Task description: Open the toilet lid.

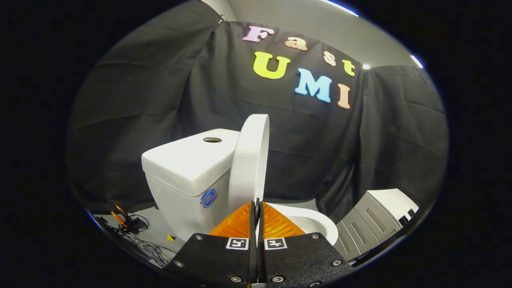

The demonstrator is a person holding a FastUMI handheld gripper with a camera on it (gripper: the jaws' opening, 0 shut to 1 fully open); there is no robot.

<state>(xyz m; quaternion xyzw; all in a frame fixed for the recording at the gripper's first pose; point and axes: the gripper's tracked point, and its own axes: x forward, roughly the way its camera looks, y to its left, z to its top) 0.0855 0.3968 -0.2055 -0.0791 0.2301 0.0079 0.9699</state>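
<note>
A: Black cloth walls the booth. At lower left you see cables on the floor, then the tank.

B: The lid stands upright at centre, just beyond your clenched, empty tongs; cabinet at right.

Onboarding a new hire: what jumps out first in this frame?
The white toilet lid stands raised, nearly upright, leaning back at the tank, just beyond the fingertips. The tool sits low in front with its fingers closed together, gripping nothing, and the open bowl shows just past them. A grey cabinet stands off to the bowl's far side.
</note>
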